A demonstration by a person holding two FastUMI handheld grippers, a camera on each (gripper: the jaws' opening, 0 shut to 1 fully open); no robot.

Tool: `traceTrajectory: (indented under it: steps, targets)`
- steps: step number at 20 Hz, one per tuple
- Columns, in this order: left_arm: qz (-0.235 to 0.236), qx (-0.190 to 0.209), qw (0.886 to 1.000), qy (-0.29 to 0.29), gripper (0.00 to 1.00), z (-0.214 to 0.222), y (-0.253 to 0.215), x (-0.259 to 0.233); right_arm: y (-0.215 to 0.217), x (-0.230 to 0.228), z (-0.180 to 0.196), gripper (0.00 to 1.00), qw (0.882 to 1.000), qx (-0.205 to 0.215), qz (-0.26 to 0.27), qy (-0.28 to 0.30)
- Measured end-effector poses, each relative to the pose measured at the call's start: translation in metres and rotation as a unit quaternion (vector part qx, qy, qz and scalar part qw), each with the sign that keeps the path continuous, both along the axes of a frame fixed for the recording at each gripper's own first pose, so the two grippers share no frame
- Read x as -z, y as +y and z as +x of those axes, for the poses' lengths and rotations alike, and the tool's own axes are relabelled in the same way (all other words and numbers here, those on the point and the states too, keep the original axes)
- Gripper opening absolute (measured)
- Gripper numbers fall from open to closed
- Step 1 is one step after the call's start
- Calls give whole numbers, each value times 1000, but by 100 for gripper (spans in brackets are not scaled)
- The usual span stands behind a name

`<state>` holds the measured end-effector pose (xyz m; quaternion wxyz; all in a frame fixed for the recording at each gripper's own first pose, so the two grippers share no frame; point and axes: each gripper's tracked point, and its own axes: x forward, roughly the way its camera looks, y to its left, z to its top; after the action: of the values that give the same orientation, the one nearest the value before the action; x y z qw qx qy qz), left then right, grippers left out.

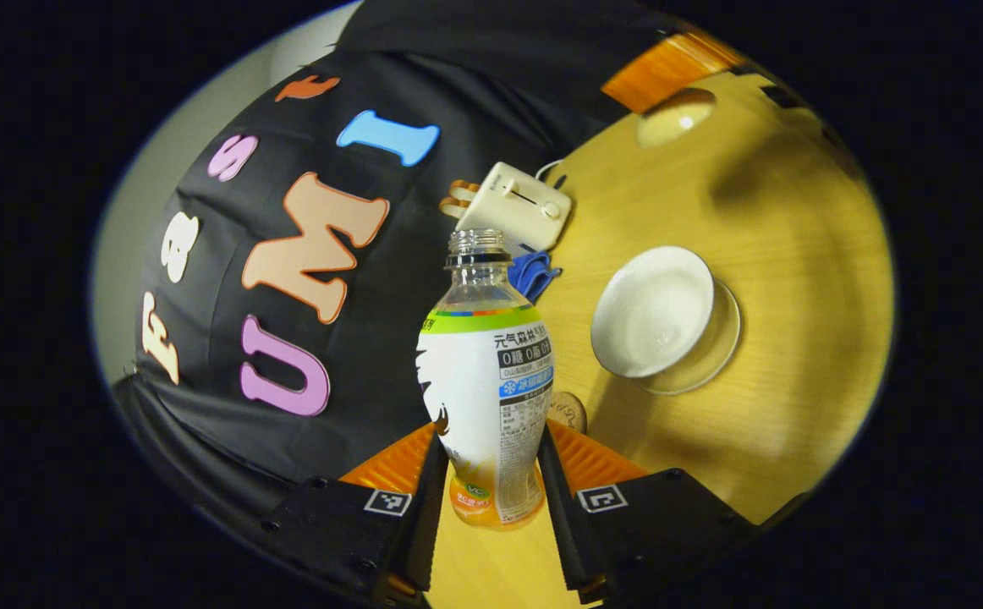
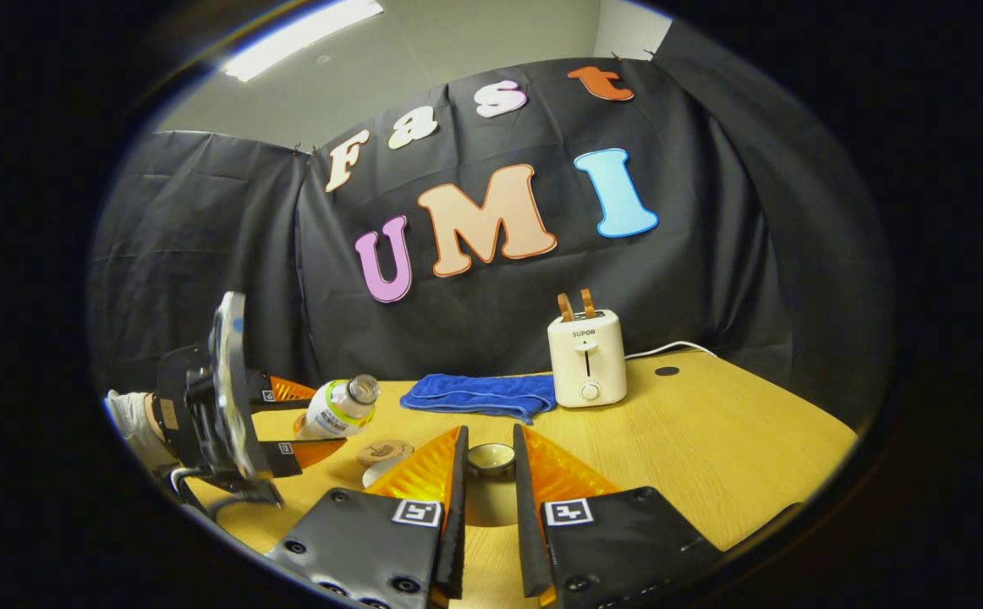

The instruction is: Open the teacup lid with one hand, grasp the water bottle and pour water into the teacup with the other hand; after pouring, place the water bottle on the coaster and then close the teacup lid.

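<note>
My left gripper (image 1: 491, 436) is shut on the lower body of a clear water bottle (image 1: 487, 372) with a white label and no cap. In the right gripper view that bottle (image 2: 335, 408) lies nearly level in the left gripper (image 2: 310, 420), mouth toward the middle of the table; I see no stream. The white teacup (image 1: 652, 309) stands open on a glass saucer (image 1: 724, 338), right of the bottle. A round wooden coaster (image 2: 384, 451) lies beside the cup. My right gripper (image 2: 489, 437) is shut on the teacup lid (image 2: 491, 458), held above the table.
A white toaster (image 2: 586, 359) with a cord stands at the back of the wooden table (image 2: 711, 440). A folded blue cloth (image 2: 479, 394) lies to its left. A person's sleeve (image 2: 128, 414) shows behind the left gripper. The table's right half is bare wood.
</note>
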<state>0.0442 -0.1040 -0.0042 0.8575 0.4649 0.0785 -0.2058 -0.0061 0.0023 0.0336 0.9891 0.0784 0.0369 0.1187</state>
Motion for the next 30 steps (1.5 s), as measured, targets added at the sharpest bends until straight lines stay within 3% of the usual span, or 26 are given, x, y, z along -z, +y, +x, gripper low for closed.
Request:
traceTrajectory:
  steps: [5, 11, 14, 18, 19, 20, 23, 28, 30]
  targets:
    - [-128, -13, 992, 7, 56, 5, -18, -17, 5, 2, -1, 29, 1000, -6, -3, 1]
    - [-239, -26, 971, 10, 55, 22, -26, -30, 1, 6, 2, 30, 1000, -1, -2, 4]
    - [-291, -36, 956, 7, 55, 32, -26, -35, 1, 7, 3, 30, 1000, 0, -2, 6]
    - [-372, -57, 926, 5, 58, 48, -20, -42, 0, 13, 5, 30, 1000, 1, -3, 12]
    - [-387, -63, 920, 3, 53, 55, -17, -43, 0, 15, 7, 30, 1000, 1, -3, 14]
    - [-397, -65, 915, 0, 55, 59, -17, -43, 0, 16, 7, 30, 1000, 1, -3, 16]
    - [-402, -75, 912, 25, 55, 64, -20, -21, -1, 22, 9, 29, 1000, 2, -4, 21]
    - [-455, -97, 885, 27, 56, 79, -5, -18, 1, 26, 11, 29, 1000, 2, -7, 25]
    - [-456, -109, 883, 32, 56, 79, 0, -8, 1, 29, 11, 30, 1000, 2, -8, 27]
